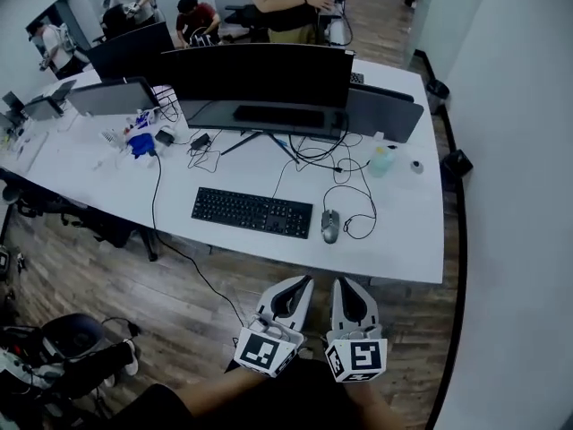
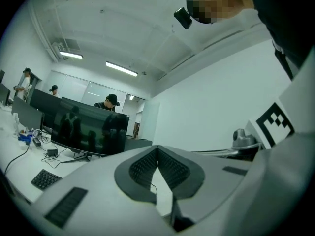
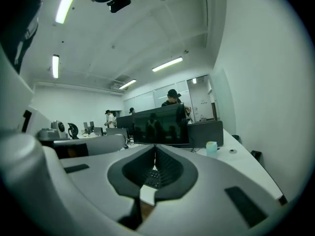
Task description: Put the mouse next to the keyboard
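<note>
Two hand-held grippers sit low and close to the person's body, side by side and well short of the desk's (image 1: pixel 403 240) near edge, over the wooden floor (image 1: pixel 107 276). The left hand-held gripper (image 1: pixel 301 282) and the right hand-held gripper (image 1: pixel 344 283) both point away toward the desk, their tips near each other but apart. In the left gripper view the ribbed pads (image 2: pixel 142 168) meet at the tip, pressed together with nothing between them. The right gripper view shows the same, its pads (image 3: pixel 170 168) closed on each other and empty.

The only markings that can be made out are black-and-white square patterns on the left cube (image 1: pixel 266 349) and the right cube (image 1: pixel 358 359) at the rear of each gripper. The key legends on the keyboard (image 1: pixel 252 212) are too small to read.

The mouse (image 1: pixel 330 226) is grey and lies on the white desk just beside the keyboard's right end, close to it, though I cannot tell whether they touch. Its long axis runs near to far, roughly square to the black keyboard, whose long axis runs left to right with the right end slightly nearer. A thin black cable (image 1: pixel 363 215) loops on the desk just right of the mouse. A wide dark monitor (image 1: pixel 258 76) stands beyond the keyboard.
</note>
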Motion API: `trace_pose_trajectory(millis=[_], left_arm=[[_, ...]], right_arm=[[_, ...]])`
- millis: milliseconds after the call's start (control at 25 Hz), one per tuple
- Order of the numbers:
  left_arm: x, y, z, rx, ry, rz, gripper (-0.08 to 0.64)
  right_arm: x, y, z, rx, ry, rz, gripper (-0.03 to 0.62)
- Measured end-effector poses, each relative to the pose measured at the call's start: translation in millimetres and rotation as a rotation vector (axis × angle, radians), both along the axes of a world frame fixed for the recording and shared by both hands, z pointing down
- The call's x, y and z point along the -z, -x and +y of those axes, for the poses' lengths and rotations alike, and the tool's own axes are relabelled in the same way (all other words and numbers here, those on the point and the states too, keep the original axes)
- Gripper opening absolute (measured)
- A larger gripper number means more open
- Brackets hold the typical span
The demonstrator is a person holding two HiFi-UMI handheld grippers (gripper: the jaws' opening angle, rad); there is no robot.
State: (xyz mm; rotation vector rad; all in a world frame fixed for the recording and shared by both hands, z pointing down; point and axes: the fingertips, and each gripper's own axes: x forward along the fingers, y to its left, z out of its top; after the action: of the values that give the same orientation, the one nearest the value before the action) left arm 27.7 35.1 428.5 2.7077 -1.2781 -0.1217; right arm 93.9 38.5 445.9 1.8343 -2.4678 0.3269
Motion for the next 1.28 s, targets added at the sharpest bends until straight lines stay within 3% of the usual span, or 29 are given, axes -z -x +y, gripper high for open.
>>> trace_pose_trajectory(millis=[400,520,800,1000,1280], left_arm=[[-3.3,14.8,111.0,0.079,0.009,-0.073,0.012],[-1.5,26.6,121.0,0.114,0.017,-0.058,0.012],[10.8,40.0,135.6,0.105,-0.013,-0.019,0.012],[4.2,35.7,140.3,0.094,0.006,-0.035,0.012],[16.0,27.9,141.9,0.078,-0.028,-0.003,0.012]], right_arm=[[17.0,16.9,108.8,0.037,-0.068,0.022,0.02],[23.3,22.4,123.0,0.051,-0.078,0.041,0.02],[32.8,39.5,140.3,0.023,-0.091,0.063,0.018],[50.6,43.7,144.8,0.013,-0.165,0.106,0.018],[45.3,32.7,145.0,-0.008,-0.14,0.104,0.018]])
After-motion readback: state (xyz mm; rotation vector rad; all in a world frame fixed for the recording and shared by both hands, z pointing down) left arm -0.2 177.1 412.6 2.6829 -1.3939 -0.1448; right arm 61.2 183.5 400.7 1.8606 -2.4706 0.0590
